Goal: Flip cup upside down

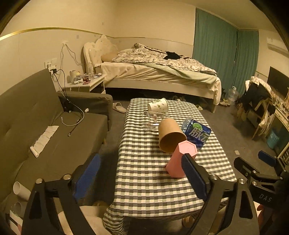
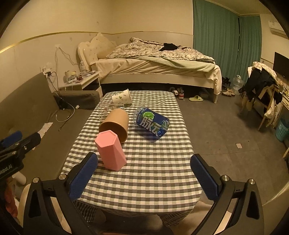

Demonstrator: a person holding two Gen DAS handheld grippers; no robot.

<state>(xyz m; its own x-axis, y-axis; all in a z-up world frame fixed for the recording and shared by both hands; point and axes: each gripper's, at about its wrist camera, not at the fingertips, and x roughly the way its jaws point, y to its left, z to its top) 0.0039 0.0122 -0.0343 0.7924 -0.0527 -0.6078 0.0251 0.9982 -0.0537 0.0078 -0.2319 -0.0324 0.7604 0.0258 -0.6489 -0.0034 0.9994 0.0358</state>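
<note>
Near the counter's (image 2: pixel 144 180) front left corner the pink cup (image 2: pixel 111 151) stands, its axis tilted, just ahead-left of my spread right gripper (image 2: pixel 144 173); my left gripper (image 1: pixel 142 175), also spread, is close too.

Bedroom interior under warm, dim artificial light.

Cream walls (image 2: pixel 144 16) carry a thin gold trim line; teal curtains (image 2: pixel 216 36) hang closed at the far right corner. An unmade bed (image 2: pixel 153 72) with a pale tufted headboard stands along the back wall, a cluttered white nightstand (image 1: pixel 86 83) beside it. A grey-brown sofa (image 1: pixel 45 126) runs along the left, beside the bench (image 2: pixel 144 171) in its checked cloth. Grey floor (image 2: pixel 225 135); a clothes-draped chair (image 2: pixel 261 90) stands at right.
</note>
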